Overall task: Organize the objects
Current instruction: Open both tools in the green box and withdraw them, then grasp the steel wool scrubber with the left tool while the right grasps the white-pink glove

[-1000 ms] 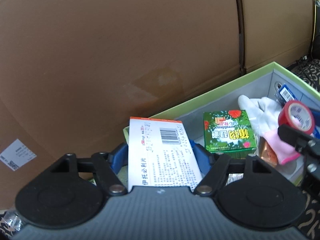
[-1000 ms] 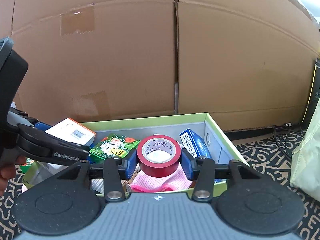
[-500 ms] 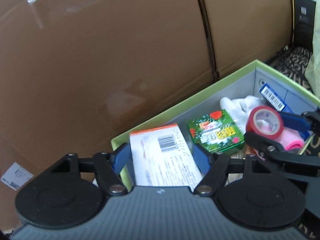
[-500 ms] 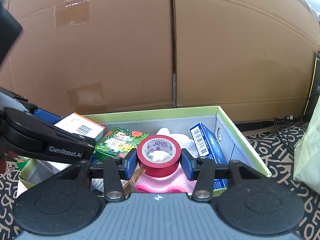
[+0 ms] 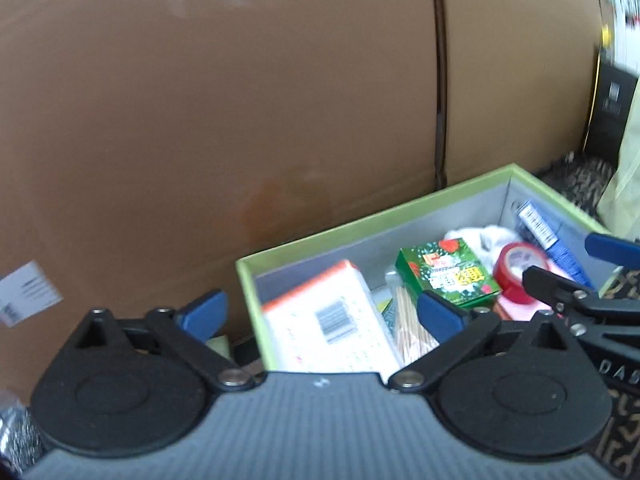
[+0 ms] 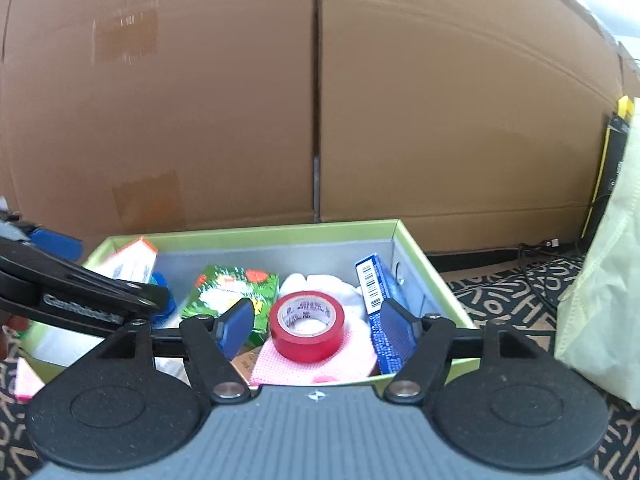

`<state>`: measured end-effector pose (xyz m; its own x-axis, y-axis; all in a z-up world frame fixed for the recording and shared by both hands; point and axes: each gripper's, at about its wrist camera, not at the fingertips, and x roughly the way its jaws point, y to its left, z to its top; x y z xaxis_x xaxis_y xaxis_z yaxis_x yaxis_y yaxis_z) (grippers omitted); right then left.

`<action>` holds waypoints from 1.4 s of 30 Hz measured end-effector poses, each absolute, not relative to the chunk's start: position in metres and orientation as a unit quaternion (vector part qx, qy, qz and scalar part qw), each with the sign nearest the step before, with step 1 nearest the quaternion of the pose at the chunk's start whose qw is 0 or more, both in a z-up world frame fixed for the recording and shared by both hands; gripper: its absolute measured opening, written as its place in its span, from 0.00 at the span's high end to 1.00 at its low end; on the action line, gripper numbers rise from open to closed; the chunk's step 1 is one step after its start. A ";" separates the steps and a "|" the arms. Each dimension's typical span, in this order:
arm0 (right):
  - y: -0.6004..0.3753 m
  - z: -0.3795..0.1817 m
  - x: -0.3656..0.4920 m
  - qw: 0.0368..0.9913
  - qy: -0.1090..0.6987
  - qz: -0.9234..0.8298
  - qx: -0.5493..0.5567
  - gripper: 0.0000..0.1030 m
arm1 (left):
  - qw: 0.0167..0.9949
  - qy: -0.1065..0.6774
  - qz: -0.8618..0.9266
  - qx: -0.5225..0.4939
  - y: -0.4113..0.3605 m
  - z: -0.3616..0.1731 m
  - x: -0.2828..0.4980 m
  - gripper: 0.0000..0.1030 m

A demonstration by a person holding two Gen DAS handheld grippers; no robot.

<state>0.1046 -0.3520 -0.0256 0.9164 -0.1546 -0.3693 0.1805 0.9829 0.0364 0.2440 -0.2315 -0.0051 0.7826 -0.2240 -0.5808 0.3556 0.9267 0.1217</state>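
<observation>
Green-rimmed, grey-lined rectangular cardboard box [image 6: 430,264] sits on a black-and-tan patterned floor covering [image 6: 508,296], with a wall of large brown corrugated cartons [image 6: 440,120] behind it at 12 o'clock.

Contents, right wrist view:
- Red roll of adhesive tape [image 6: 307,326], lying flat on a pink knitted cloth [image 6: 352,360] at the box's 6 o'clock side.
- White fabric glove [image 6: 320,286], just behind the roll at 12 o'clock.
- Blue slim carton with a barcode [image 6: 374,286], leaning on the wall at 3 o'clock.
- Green printed carton with red flowers [image 6: 228,288], at 10 o'clock of the roll.
- White carton with an orange edge and barcode [image 5: 332,320], lying in the box's corner at 9 o'clock, beside a clear packet of wooden toothpicks [image 5: 408,320].

Right gripper [image 6: 316,320]: jaws have just been opening and stand apart, the red roll between them, clear of both pads.

Left gripper [image 5: 320,312]: jaws have just been opening and are spread wide; the white carton lies between them, untouched.

Pale yellow fabric bag [image 6: 600,280] stands on the floor at 3 o'clock of the box.
</observation>
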 end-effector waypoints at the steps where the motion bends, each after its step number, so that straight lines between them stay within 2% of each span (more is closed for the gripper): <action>1: -0.351 -0.023 0.096 0.980 0.177 -0.086 0.039 0.24 | 0.939 0.288 -0.157 0.100 -0.223 -0.002 0.236 0.00; 5: -0.338 -0.016 0.061 0.984 0.155 -0.074 0.046 0.18 | 0.946 0.282 -0.155 0.052 -0.198 -0.007 0.216 0.00; 12: -0.289 -0.026 0.011 0.986 0.159 -0.002 0.056 0.15 | 0.948 0.296 -0.116 -0.022 -0.097 -0.020 0.142 0.00; 17: -0.234 -0.048 -0.001 0.977 0.196 0.067 0.055 0.15 | 0.946 0.314 -0.061 -0.051 -0.020 -0.032 0.094 0.00; 23: -0.168 -0.069 0.009 0.959 0.241 0.144 0.039 0.15 | 0.944 0.322 -0.012 -0.074 0.034 -0.044 0.078 0.00; 31: -0.115 -0.070 0.061 0.959 0.243 0.140 -0.025 0.24 | 0.945 0.316 0.012 -0.084 0.085 -0.040 0.094 0.00; 42: -0.102 -0.078 0.133 0.964 0.255 0.029 -0.071 0.24 | 0.951 0.304 0.019 -0.047 0.096 -0.035 0.190 0.00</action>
<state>0.1335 -0.1022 -0.0781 0.8678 0.0193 -0.4965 -0.0918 0.9883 -0.1220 0.1898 0.0956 -0.0348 0.8145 0.0076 -0.5801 -0.0641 0.9950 -0.0771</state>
